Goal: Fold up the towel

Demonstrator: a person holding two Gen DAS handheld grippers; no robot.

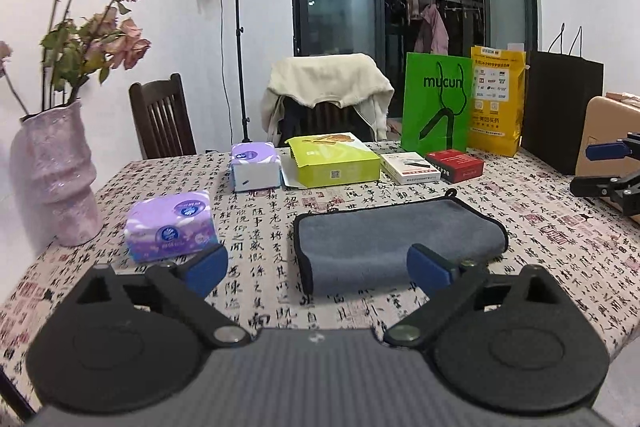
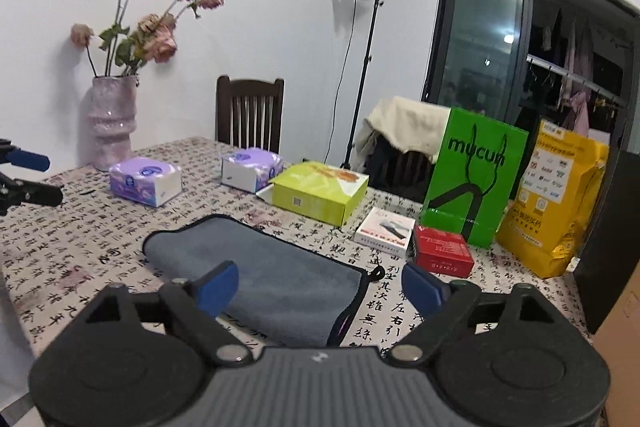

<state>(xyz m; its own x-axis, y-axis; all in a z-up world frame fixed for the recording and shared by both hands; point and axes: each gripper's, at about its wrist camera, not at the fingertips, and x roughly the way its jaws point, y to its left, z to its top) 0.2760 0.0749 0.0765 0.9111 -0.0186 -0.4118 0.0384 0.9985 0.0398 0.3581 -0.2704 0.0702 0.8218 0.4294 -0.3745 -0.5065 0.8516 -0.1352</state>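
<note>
While both tools hang above the table with nothing between their fingers, the grey towel (image 1: 396, 247) lies already doubled on the calligraphy-print tablecloth (image 1: 260, 227), in front of the green box (image 1: 334, 161) and well apart from the tissue pack (image 1: 172, 225). The left gripper (image 1: 318, 265) has its blue pads spread wide, the right-hand pad over the towel's near edge and the other over bare cloth. The right gripper (image 2: 320, 287) is equally spread, hovering over the towel's end with the black hanging loop (image 2: 377, 271).

If another fold is wanted, the main risk is a pinch that catches only the top layer, so the layers slide apart, or one that snags the tablecloth and drags the boxes. The black-bound edges appear roughly aligned, though fisheye distortion makes that hard to judge.

Both tools are held low and nearly level, pointing across the table, the left from the near side, the right from the loop end.
</note>
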